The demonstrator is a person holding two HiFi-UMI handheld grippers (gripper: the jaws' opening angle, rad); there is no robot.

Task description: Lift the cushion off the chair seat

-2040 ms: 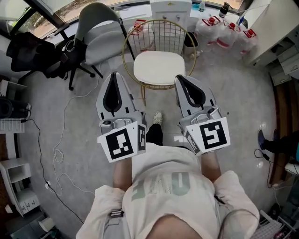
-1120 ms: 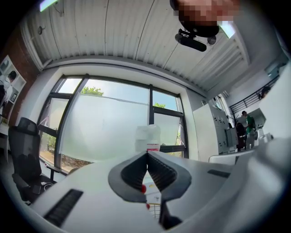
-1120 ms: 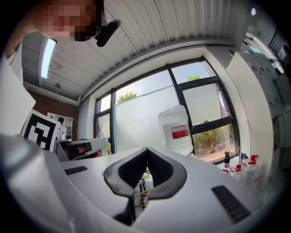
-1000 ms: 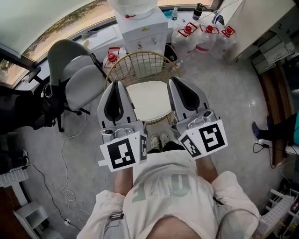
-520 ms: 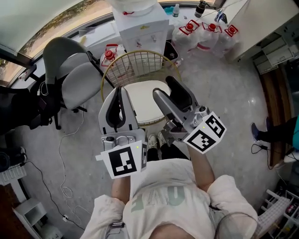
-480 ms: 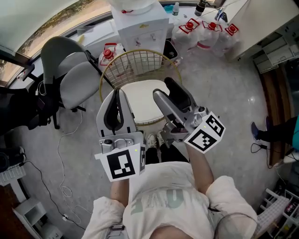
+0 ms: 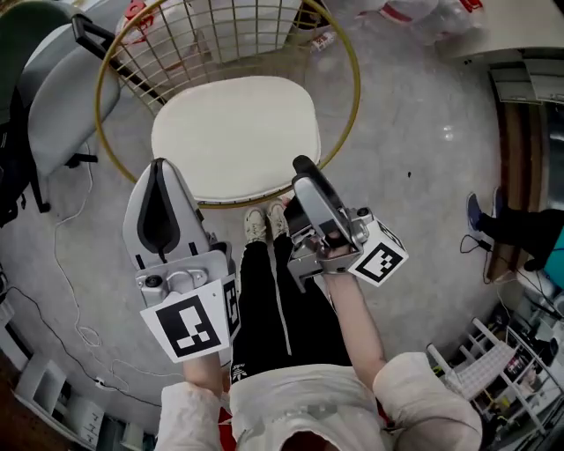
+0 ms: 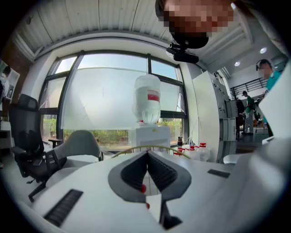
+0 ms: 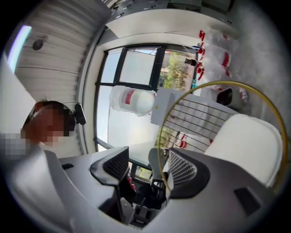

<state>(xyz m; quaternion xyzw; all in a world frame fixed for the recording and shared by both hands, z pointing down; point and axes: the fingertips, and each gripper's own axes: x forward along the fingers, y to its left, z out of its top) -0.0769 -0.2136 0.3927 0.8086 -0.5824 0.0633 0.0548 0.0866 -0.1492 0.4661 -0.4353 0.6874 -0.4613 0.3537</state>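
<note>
The left tongs (image 7: 159,167) hover clenched and empty by the front-left corner of the cushion (image 7: 233,132), which lies flat and untouched on the wire chair (image 7: 238,35) seat. Kept shut, they would only shove it. The right tongs (image 7: 302,164), parted and empty near the gold rim (image 7: 357,88), might bite wire instead.

Chair (image 7: 351,88) back: top cut off at the frame's upper edge.
Chair rim: short stretch hidden behind right gripper (image 7: 304,167).
Upper right: perhaps bottles (image 7: 423,13), cut off.
</note>
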